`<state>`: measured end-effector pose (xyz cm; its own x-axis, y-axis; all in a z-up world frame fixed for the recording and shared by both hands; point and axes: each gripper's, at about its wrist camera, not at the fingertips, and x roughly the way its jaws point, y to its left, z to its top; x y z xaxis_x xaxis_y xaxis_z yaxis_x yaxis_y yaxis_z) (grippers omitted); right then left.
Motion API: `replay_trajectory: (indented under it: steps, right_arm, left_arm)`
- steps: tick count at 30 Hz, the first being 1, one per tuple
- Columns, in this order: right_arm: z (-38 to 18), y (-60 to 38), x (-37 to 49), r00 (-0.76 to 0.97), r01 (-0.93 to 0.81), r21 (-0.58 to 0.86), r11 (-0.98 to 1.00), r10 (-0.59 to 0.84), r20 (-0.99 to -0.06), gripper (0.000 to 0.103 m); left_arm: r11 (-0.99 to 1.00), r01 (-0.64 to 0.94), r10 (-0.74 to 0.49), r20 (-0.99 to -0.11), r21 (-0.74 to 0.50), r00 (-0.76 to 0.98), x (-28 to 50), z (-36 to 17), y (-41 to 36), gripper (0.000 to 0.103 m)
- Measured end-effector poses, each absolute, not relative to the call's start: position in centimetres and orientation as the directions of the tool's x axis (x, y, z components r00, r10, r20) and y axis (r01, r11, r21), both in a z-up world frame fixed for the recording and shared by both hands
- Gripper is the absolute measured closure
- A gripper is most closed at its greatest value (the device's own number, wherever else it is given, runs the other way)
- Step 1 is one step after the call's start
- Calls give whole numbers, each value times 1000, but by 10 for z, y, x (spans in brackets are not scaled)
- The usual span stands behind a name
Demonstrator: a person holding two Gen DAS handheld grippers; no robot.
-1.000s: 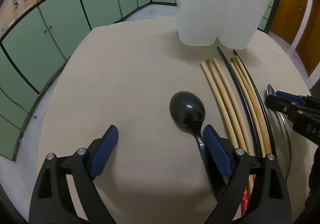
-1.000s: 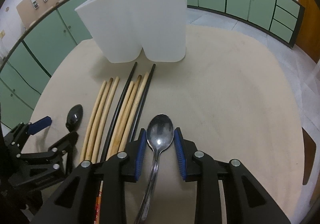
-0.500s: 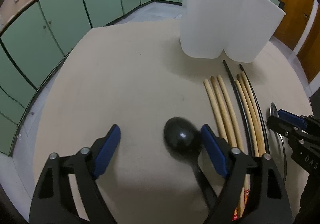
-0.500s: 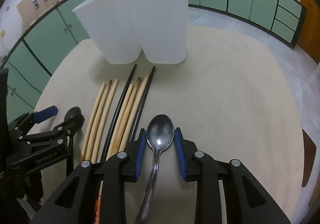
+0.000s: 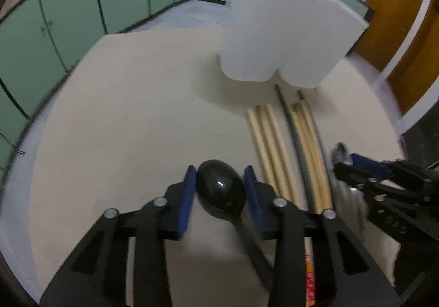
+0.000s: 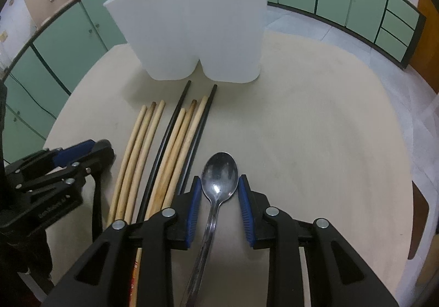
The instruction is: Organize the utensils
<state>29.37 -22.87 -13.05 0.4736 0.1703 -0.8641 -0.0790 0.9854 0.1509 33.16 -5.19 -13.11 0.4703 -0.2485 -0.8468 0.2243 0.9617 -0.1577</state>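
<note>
My left gripper [image 5: 221,183] is shut on a black spoon [image 5: 221,190], its bowl between the blue pads. My right gripper [image 6: 219,197] is shut on a metal spoon [image 6: 219,173], its handle running back under the gripper. Wooden chopsticks [image 6: 142,147] and black chopsticks [image 6: 200,125] lie side by side on the beige table [image 6: 315,128] between the two grippers. A white two-compartment holder [image 6: 197,24] stands upright at the far end of the chopsticks; it also shows in the left wrist view [image 5: 285,35]. The right gripper [image 5: 365,169] shows at right in the left view.
Green cabinets [image 5: 68,21] line the room behind the table. A wooden door [image 5: 397,16] stands at the far right. The left gripper [image 6: 68,158] sits at the table's left edge in the right wrist view.
My left gripper closed from wide open onto the black spoon's bowl and moved forward a little. My right gripper stayed shut on the metal spoon.
</note>
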Motion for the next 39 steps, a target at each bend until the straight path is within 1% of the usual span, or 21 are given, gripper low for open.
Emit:
replay_trajectory:
  steps: [2,5,9,12,16,17,18,20,23,27,31,32,33,34,36,37,38,39]
  right_arm:
    - [-130,-231,291,483,-80,159,984,178,-857,76]
    - [-122,-234,283,546,-101,182,978,207,-812,76]
    - [-102,-233,272,654,-117,114,987,163,-738,76]
    - [-91,-240,268,700,-129,154,980,200,-686,76]
    - [-76,-246,269,749,-137,156,978,205,-630,76]
    - [-72,-247,269,759,-145,164,976,216,-615,76]
    - [-67,-249,268,770,-152,170,974,224,-597,76]
    - [-59,-253,266,789,-160,175,971,233,-569,77]
    - [-52,-258,271,794,-163,191,968,244,-556,77]
    - [-61,-260,275,776,-159,209,965,253,-578,77]
    - [-65,-261,269,770,-160,225,961,264,-581,77]
    - [-67,-262,269,765,-158,234,959,269,-586,80]
    - [-68,-263,268,761,-155,238,959,270,-591,101]
    - [-69,-265,271,740,-165,272,948,301,-602,103]
    - [-76,-269,274,716,-154,307,939,320,-620,103]
    - [-81,-268,275,704,-148,302,942,315,-637,103]
    - [-87,-266,276,692,-140,292,946,305,-655,103]
    - [-94,-265,278,675,-130,283,950,294,-677,103]
  left_arm:
    - [954,235,-280,-837,-187,470,330,-132,-54,70]
    - [942,274,-317,-784,-194,534,325,-124,-57,71]
    - [931,336,-342,-654,-141,675,306,-101,-67,72]
    - [930,364,-330,-544,-48,772,294,-83,-76,73]
    - [930,367,-333,-444,-10,832,284,-64,-79,77]
    - [930,367,-336,-428,-10,839,279,-60,-80,80]
    - [930,368,-340,-414,-14,845,278,-56,-81,97]
    - [925,377,-364,-398,-47,842,285,-51,-84,100]
    - [921,382,-380,-412,-79,828,288,-51,-83,101]
    - [922,368,-381,-465,-122,799,296,-72,-59,103]
    - [925,352,-375,-491,-142,787,296,-80,-48,103]
    - [926,347,-374,-500,-151,781,296,-81,-44,103]
    - [928,338,-370,-519,-159,771,297,-84,-38,103]
    - [929,331,-365,-544,-163,756,298,-87,-33,103]
    - [941,294,-334,-605,-167,723,299,-97,-22,97]
    - [946,274,-320,-644,-175,694,302,-105,-18,92]
    - [950,257,-309,-665,-180,680,304,-110,-14,75]
    - [957,229,-286,-683,-176,672,307,-116,-9,64]
